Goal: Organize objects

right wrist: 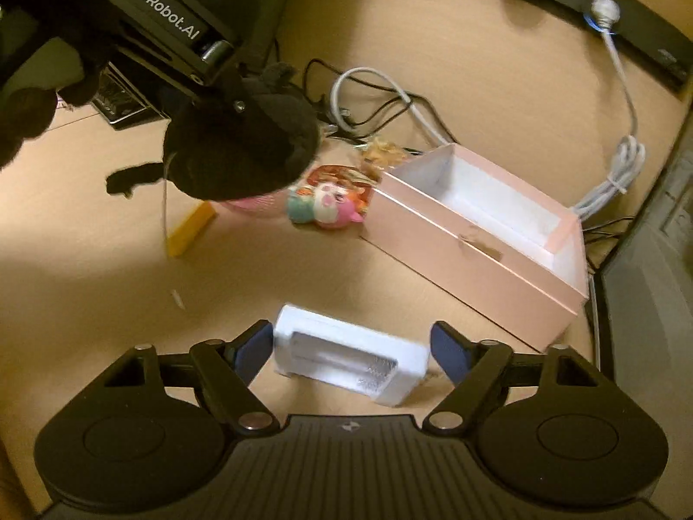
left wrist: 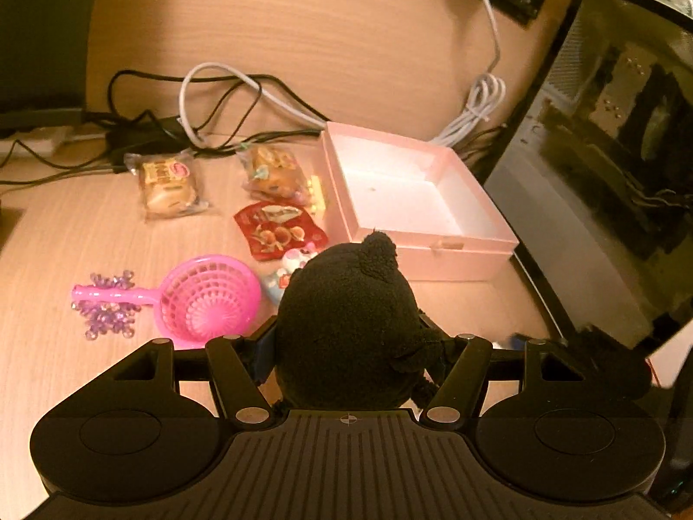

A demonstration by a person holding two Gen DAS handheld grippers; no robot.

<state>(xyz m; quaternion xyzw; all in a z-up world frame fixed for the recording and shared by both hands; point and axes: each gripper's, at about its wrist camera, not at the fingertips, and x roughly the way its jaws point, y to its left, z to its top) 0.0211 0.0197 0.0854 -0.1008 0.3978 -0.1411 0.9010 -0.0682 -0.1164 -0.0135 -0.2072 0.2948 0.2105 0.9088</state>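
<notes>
My left gripper (left wrist: 351, 346) is shut on a black plush toy (left wrist: 346, 325) and holds it above the table, in front of the open pink box (left wrist: 433, 251). The right wrist view shows that plush (right wrist: 242, 151) hanging in the left gripper at upper left. My right gripper (right wrist: 351, 351) has its jaws on either side of a white rectangular device (right wrist: 351, 355); the pads look close to or touching its ends. The pink box (right wrist: 476, 260) is empty inside.
On the table lie two snack packets (left wrist: 169, 186) (left wrist: 273, 173), a red packet (left wrist: 277, 229), a pink strainer scoop (left wrist: 203, 299), purple beads (left wrist: 108, 307), a small colourful toy (right wrist: 329, 208) and a yellow block (right wrist: 190, 225). Cables (left wrist: 225, 99) and a computer case (left wrist: 606, 173) stand behind.
</notes>
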